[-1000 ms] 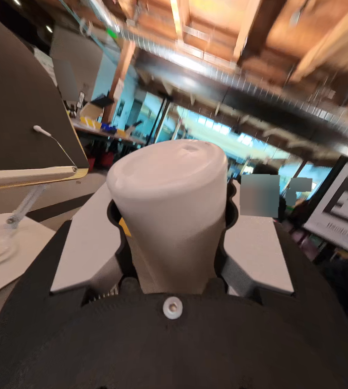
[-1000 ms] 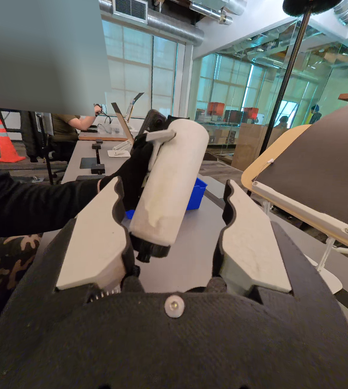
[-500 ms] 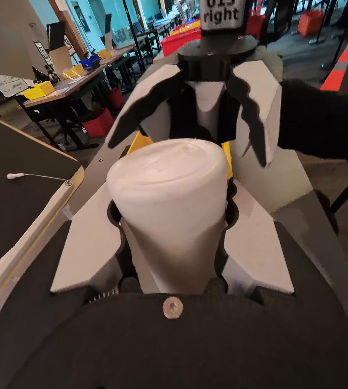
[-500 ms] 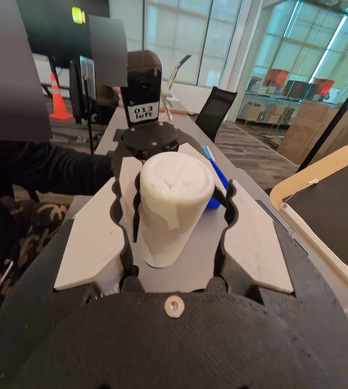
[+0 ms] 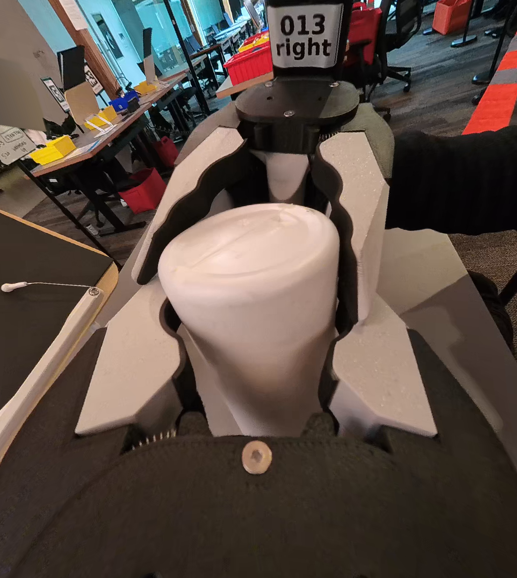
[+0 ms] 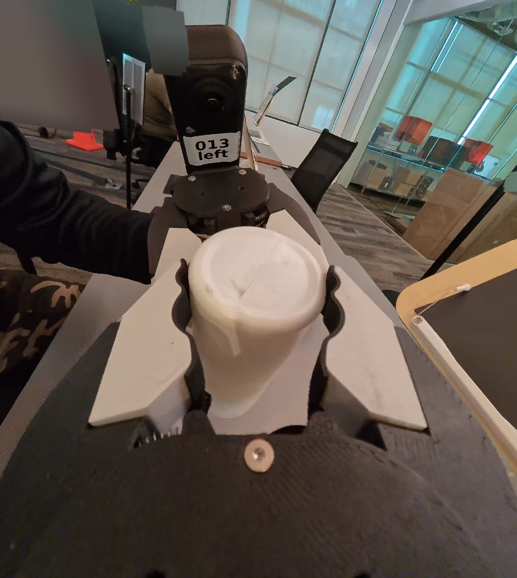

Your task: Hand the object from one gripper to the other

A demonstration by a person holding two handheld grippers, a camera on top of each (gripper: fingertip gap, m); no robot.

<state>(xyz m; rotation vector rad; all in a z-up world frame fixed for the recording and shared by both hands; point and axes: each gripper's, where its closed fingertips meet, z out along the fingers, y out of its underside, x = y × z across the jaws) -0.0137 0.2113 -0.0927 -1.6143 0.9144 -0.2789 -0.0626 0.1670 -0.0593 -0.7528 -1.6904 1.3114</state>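
Note:
A white cylinder [image 5: 250,297] is held in the air between both grippers, end on to each camera. My left gripper [image 5: 252,316] is shut on its near end in the left wrist view. My right gripper [image 5: 247,297] comes from the far side, facing the left one, its fingers lying along the cylinder's far end. In the right wrist view the right gripper [image 6: 257,266] has both jaws against the sides of the cylinder [image 6: 254,291]. The left gripper's black body [image 6: 219,194] sits just behind it, its fingertips hidden.
A grey table [image 5: 438,297] lies below the grippers. A black board with a pale wooden edge [image 5: 16,297] stands beside it, on the right in the right wrist view [image 6: 485,328]. Black sleeves [image 5: 469,181] [image 6: 63,219] reach in. Desks with yellow bins [image 5: 53,150] stand farther off. The gap from one gripper's tips to the other's is roughly 6 centimeters.
The two grippers have swung to face each other and closed the distance. The right gripper's jaws now surround the cylinder's free end and have narrowed slightly onto it. The left gripper still holds it.

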